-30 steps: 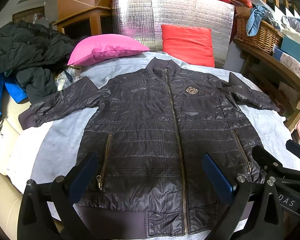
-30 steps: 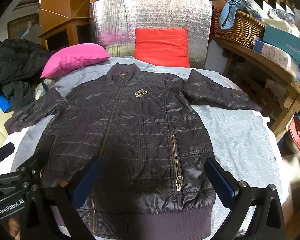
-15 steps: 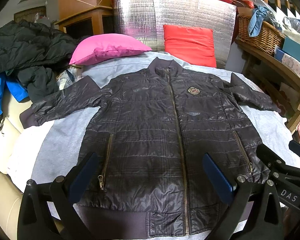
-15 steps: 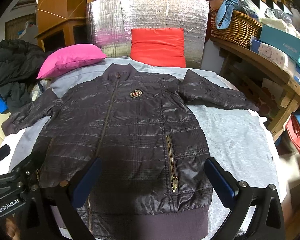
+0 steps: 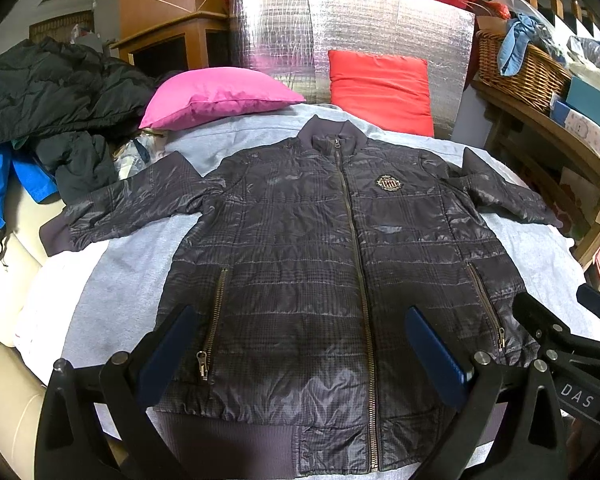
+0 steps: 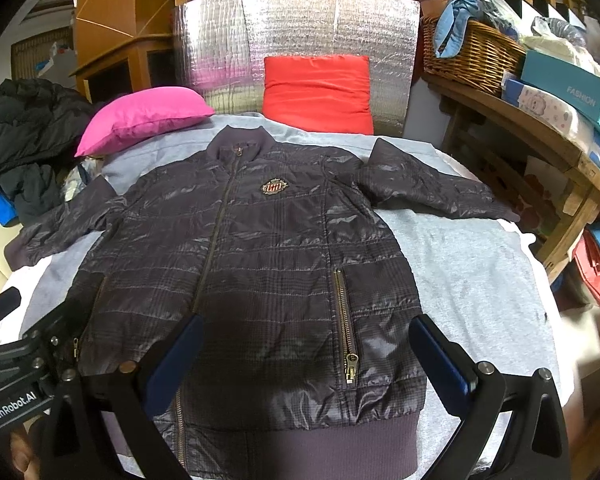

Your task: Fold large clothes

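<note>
A dark quilted jacket [image 5: 320,248] [image 6: 252,264] lies flat and zipped, front up, on a grey cloth [image 5: 124,280] [image 6: 472,264], with both sleeves spread sideways and its collar toward the pillows. My left gripper [image 5: 300,344] hovers open above the jacket's lower left half, near the hem. Over the lower right half my right gripper [image 6: 304,352] is also open, holding nothing. Each gripper shows at the edge of the other's view.
A pink pillow [image 5: 216,96] and a red pillow [image 5: 380,88] lean against a silver foil panel [image 5: 340,28] at the far end. Dark coats [image 5: 48,92] pile at the left. A wooden shelf with a wicker basket [image 6: 472,56] and boxes stands at the right.
Both grippers have drifted slightly back and toward the right, so the jacket sits a little farther away. Nothing was grasped and the jacket has not moved.
</note>
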Demonstrator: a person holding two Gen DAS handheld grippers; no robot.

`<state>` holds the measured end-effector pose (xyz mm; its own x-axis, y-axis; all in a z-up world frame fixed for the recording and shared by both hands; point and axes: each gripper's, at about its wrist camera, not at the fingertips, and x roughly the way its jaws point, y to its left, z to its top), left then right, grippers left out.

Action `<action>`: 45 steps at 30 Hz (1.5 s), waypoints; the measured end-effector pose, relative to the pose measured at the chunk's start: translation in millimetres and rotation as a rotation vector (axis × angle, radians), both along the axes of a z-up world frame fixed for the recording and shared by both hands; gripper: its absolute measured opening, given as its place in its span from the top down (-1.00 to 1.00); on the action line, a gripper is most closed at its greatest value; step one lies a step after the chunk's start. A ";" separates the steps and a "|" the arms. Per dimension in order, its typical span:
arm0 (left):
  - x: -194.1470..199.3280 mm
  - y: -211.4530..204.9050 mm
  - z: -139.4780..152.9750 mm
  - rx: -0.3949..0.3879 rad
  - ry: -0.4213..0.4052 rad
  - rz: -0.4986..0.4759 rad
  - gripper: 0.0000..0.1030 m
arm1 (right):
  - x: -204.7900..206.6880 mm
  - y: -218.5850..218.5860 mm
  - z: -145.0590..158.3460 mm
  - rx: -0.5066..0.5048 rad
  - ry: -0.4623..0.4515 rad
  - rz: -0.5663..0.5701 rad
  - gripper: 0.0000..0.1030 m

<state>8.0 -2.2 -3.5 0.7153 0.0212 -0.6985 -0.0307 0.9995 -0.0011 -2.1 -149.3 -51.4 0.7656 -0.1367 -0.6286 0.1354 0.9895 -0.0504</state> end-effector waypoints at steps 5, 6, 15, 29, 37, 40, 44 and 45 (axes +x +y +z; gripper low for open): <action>0.4 0.2 0.1 0.000 0.000 0.001 -1.00 | 0.2 1.2 -0.8 -0.001 0.003 0.004 -1.00; 0.4 0.1 0.1 0.000 0.000 0.000 -1.00 | 0.1 1.2 -0.9 -0.001 0.003 0.004 -1.00; 0.3 2.0 0.7 -0.006 -0.003 0.004 -1.00 | -0.1 2.1 -0.8 -0.004 0.001 0.003 -1.00; 3.9 5.7 -3.5 -0.017 0.004 0.002 -1.00 | 0.6 -2.5 -1.6 0.011 0.002 0.007 -1.00; 26.0 25.0 -20.2 -0.069 0.030 0.007 -1.00 | 21.0 -81.1 -5.8 0.383 -0.035 0.061 -1.00; 41.0 31.5 -33.1 -0.099 0.062 -0.010 -1.00 | 43.3 -153.4 -17.8 0.632 -0.037 -0.032 -1.00; 60.8 36.1 -53.4 -0.116 0.096 -0.043 -1.00 | 67.9 -252.4 -34.6 0.895 -0.127 -0.149 -1.00; 65.3 36.8 -57.9 -0.129 0.105 -0.057 -1.00 | 75.5 -276.4 -39.7 0.943 -0.147 -0.179 -1.00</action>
<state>73.4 34.6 -61.4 0.6355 -0.1119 -0.7639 0.0196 0.9915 -0.1290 73.4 -425.8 -91.1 0.8621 0.2520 -0.4396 0.2298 0.5786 0.7825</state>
